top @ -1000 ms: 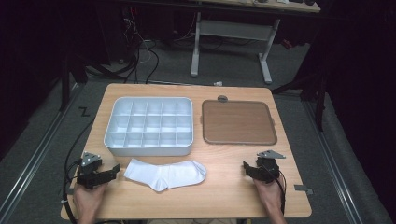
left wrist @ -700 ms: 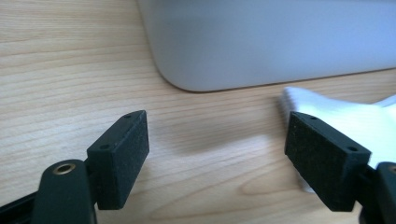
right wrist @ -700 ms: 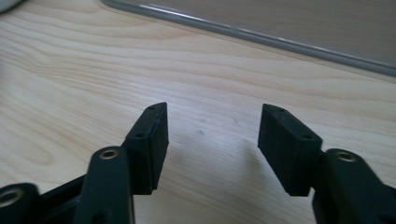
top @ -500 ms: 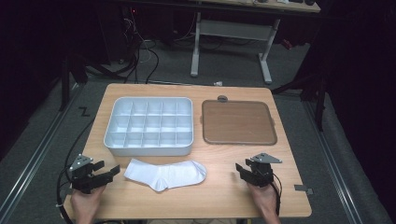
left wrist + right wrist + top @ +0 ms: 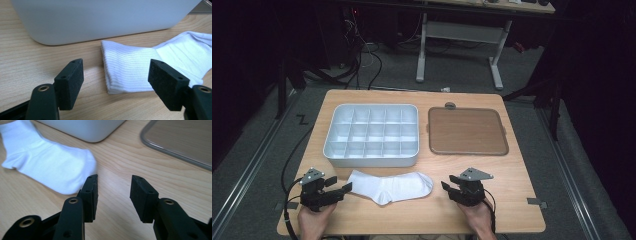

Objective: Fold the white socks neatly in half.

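At the near edge of the worktop (image 5: 512, 200), the left hand-held gripper (image 5: 343, 189) pointed right toward the cuff end of the white sock (image 5: 389, 186). Its jaws had just been closing but stood apart with nothing between them, and the cuff lay just beyond the pads (image 5: 71, 82). The right hand-held gripper (image 5: 451, 189) pointed left toward the toe end. Its jaws had also just been closing and held nothing, and the toe lay just beyond its left pad. The sock lay flat between both hand-held grippers, lengthwise left to right, apparently so that each end could be taken by one tool. Farther off, the white divided tray (image 5: 373, 159) stood directly behind the sock, probably as its destination. The brown lid (image 5: 467, 131) lay to the right of the tray, leaving the compartments uncovered.
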`<state>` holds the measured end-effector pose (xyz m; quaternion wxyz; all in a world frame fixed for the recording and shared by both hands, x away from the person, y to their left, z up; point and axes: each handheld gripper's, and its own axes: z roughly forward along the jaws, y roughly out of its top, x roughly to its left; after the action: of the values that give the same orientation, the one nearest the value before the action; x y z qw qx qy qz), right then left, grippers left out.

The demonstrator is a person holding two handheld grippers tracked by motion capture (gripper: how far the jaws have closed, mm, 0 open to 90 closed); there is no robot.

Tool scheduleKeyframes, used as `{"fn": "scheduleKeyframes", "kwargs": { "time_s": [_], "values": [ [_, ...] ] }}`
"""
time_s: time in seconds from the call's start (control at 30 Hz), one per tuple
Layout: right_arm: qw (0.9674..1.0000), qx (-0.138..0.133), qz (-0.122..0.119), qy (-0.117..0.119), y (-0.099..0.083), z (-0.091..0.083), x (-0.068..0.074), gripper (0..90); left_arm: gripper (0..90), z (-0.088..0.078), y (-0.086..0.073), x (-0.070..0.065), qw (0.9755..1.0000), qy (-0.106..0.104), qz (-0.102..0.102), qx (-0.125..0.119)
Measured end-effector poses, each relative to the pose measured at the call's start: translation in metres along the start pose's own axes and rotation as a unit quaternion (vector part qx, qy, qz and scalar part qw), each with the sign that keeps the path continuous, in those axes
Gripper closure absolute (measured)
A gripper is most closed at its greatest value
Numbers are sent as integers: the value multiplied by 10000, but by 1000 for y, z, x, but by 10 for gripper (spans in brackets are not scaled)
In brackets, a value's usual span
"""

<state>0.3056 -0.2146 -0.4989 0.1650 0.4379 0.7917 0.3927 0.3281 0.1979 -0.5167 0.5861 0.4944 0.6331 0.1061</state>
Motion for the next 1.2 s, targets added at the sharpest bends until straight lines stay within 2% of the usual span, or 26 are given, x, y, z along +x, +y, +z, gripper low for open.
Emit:
{"fn": "scheduleKeyframes", "kwargs": {
  "time_s": [0.13,0.27,0.33,0.43,0.57,0.77,1.0,1.1,1.2],
  "values": [
    [9998,32,-63,198,3,5,8,595,306,3,-3,-2,9999,58,90,8],
    [9995,49,-104,279,5,9,13,595,330,6,-5,-4,9998,152,97,-37],
    [9994,84,-120,314,6,14,17,595,373,8,-6,-4,9998,210,29,-14],
    [9993,131,-124,323,7,17,19,595,386,10,-8,-4,9998,218,26,2],
    [9993,136,-139,329,8,22,24,594,399,15,-11,-4,9994,327,76,47],
    [9993,235,-188,219,11,32,27,605,437,21,-14,-4,9990,445,75,56],
    [9986,384,-145,333,9,41,28,702,487,23,-18,-3,9985,530,88,82],
    [9985,412,-158,312,7,41,26,767,518,24,-19,-4,9984,541,138,79],
    [9985,429,-172,301,6,41,25,791,531,24,-20,-5,9984,534,139,85]
  ]
}}
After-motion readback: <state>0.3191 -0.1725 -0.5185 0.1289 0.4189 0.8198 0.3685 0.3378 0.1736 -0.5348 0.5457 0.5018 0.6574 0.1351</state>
